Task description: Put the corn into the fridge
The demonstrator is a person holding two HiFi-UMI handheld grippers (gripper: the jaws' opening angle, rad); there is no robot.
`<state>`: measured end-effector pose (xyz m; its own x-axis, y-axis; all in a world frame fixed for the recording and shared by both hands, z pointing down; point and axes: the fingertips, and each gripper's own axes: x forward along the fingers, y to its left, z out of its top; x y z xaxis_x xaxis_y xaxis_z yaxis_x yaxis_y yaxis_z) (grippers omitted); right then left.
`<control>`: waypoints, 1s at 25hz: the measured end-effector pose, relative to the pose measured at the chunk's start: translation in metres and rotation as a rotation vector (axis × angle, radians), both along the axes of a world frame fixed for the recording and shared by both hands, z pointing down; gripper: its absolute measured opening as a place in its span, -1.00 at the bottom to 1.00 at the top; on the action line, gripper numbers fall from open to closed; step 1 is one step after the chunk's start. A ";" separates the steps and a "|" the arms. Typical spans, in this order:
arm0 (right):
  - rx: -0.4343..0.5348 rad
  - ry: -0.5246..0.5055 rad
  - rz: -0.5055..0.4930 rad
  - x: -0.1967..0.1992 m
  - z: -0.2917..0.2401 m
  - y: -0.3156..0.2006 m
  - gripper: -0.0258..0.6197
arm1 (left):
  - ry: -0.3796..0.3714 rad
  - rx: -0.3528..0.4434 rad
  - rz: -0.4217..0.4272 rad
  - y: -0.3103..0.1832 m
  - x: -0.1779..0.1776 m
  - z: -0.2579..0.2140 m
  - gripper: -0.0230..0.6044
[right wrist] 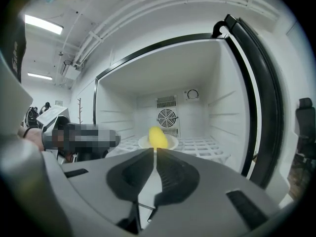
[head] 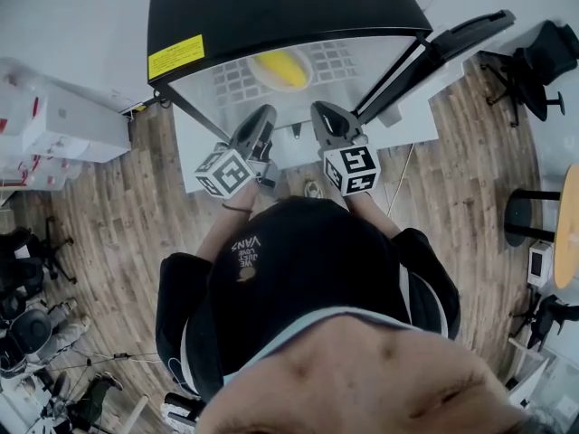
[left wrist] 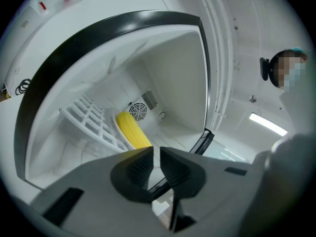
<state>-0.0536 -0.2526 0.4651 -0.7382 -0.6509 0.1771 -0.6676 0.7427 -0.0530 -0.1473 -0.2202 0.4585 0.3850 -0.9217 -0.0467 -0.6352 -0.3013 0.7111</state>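
Note:
The yellow corn (head: 282, 69) lies on a small white plate (right wrist: 171, 142) on the white wire shelf (right wrist: 202, 147) inside the open fridge (head: 271, 7). In the left gripper view the corn (left wrist: 132, 130) shows in front of the round fan grille at the back. The corn (right wrist: 158, 138) stands free, with no gripper touching it. My left gripper (head: 264, 114) and right gripper (head: 324, 114) hover side by side just outside the fridge opening, pointing in. The left gripper (left wrist: 156, 149) has its jaws together and holds nothing. The right gripper (right wrist: 155, 151) is shut and empty.
The fridge door (head: 452, 39) stands swung open at the right, its black edge (right wrist: 256, 107) close beside my right gripper. White boxes (head: 63, 120) sit at the left on the wooden floor. Office chairs (head: 534, 61) and a round table (head: 568, 233) are at the right.

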 end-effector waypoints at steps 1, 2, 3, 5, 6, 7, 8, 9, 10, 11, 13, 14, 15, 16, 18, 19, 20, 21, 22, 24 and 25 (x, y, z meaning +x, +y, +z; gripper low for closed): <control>-0.001 -0.002 0.006 0.001 0.000 0.002 -0.83 | -0.007 0.005 0.004 0.001 0.000 -0.001 -0.77; -0.002 -0.002 0.013 0.001 0.000 0.003 -0.83 | -0.012 0.009 0.008 0.002 -0.001 -0.001 -0.77; -0.001 -0.002 0.019 0.002 0.001 0.004 -0.84 | -0.018 0.012 0.011 0.003 -0.001 -0.001 -0.77; 0.004 -0.009 0.031 0.002 0.000 0.008 -0.84 | -0.035 0.014 0.019 0.006 -0.002 -0.001 -0.78; 0.006 -0.014 0.036 0.002 -0.001 0.010 -0.84 | -0.045 0.013 0.024 0.008 -0.003 0.000 -0.79; 0.008 -0.019 0.039 0.002 -0.002 0.012 -0.85 | -0.057 0.011 0.031 0.010 -0.003 0.001 -0.79; 0.011 -0.021 0.041 0.001 -0.002 0.015 -0.85 | -0.070 0.008 0.038 0.011 -0.003 0.002 -0.79; 0.013 -0.022 0.042 0.001 -0.002 0.017 -0.85 | -0.083 0.007 0.045 0.013 -0.003 0.003 -0.80; 0.013 -0.022 0.043 0.000 -0.002 0.019 -0.85 | -0.096 0.006 0.052 0.014 -0.003 0.004 -0.80; 0.012 -0.022 0.045 0.000 -0.001 0.022 -0.85 | -0.107 0.008 0.059 0.016 -0.002 0.005 -0.79; 0.005 -0.020 0.054 0.000 0.002 0.027 -0.86 | -0.127 0.011 0.070 0.019 -0.002 0.006 -0.80; 0.002 -0.019 0.058 0.000 0.004 0.029 -0.86 | -0.135 0.011 0.075 0.021 -0.003 0.008 -0.80; -0.002 -0.019 0.062 0.000 0.006 0.031 -0.86 | -0.140 0.009 0.081 0.022 -0.003 0.009 -0.79; -0.005 -0.020 0.065 -0.001 0.007 0.033 -0.86 | -0.143 0.007 0.087 0.024 -0.004 0.011 -0.80; -0.009 -0.020 0.073 0.000 0.010 0.036 -0.86 | -0.153 0.004 0.098 0.026 -0.004 0.013 -0.81; -0.011 -0.019 0.077 0.001 0.011 0.038 -0.86 | -0.161 0.005 0.102 0.027 -0.003 0.014 -0.81; -0.011 -0.018 0.082 0.001 0.012 0.039 -0.86 | -0.171 0.007 0.106 0.029 -0.003 0.014 -0.81; -0.011 -0.019 0.087 0.002 0.012 0.040 -0.86 | -0.183 0.009 0.110 0.030 -0.003 0.015 -0.81; -0.010 -0.020 0.091 0.003 0.012 0.041 -0.86 | -0.196 0.012 0.113 0.031 -0.003 0.016 -0.82; -0.008 -0.022 0.099 0.003 0.013 0.043 -0.86 | -0.220 0.014 0.116 0.032 -0.003 0.017 -0.82; -0.007 -0.023 0.101 0.004 0.013 0.044 -0.86 | -0.227 0.013 0.118 0.032 -0.004 0.017 -0.82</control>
